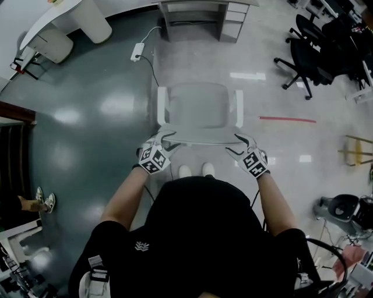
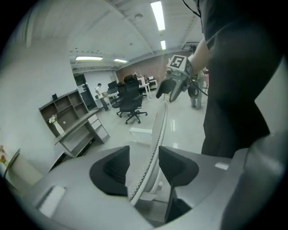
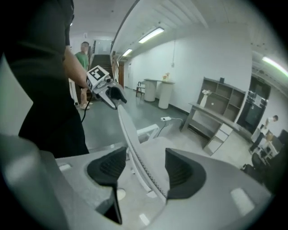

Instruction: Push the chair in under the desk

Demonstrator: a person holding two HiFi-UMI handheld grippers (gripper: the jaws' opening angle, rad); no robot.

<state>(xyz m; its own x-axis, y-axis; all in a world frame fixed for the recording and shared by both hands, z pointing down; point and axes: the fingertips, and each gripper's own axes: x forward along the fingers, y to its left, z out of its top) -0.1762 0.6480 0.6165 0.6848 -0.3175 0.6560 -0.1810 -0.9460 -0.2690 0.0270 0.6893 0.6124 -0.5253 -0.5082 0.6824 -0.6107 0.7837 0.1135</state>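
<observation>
A light grey chair (image 1: 201,105) stands in front of me, its seat facing the grey desk (image 1: 192,6) at the far end. Its backrest's top edge (image 1: 204,139) runs across just ahead of my feet. My left gripper (image 1: 169,139) sits at the left end of that edge and my right gripper (image 1: 242,141) at the right end. In the left gripper view the thin backrest edge (image 2: 157,134) passes between the jaws of the left gripper (image 2: 143,166) with gaps on both sides. The right gripper (image 3: 146,168) straddles the edge (image 3: 130,134) the same way, pads clear of it.
A white power strip (image 1: 137,52) with its cable lies on the floor left of the desk. Black office chairs (image 1: 309,52) stand at the far right. A white curved counter (image 1: 58,17) fills the far left, and someone's feet (image 1: 44,201) show at the left edge.
</observation>
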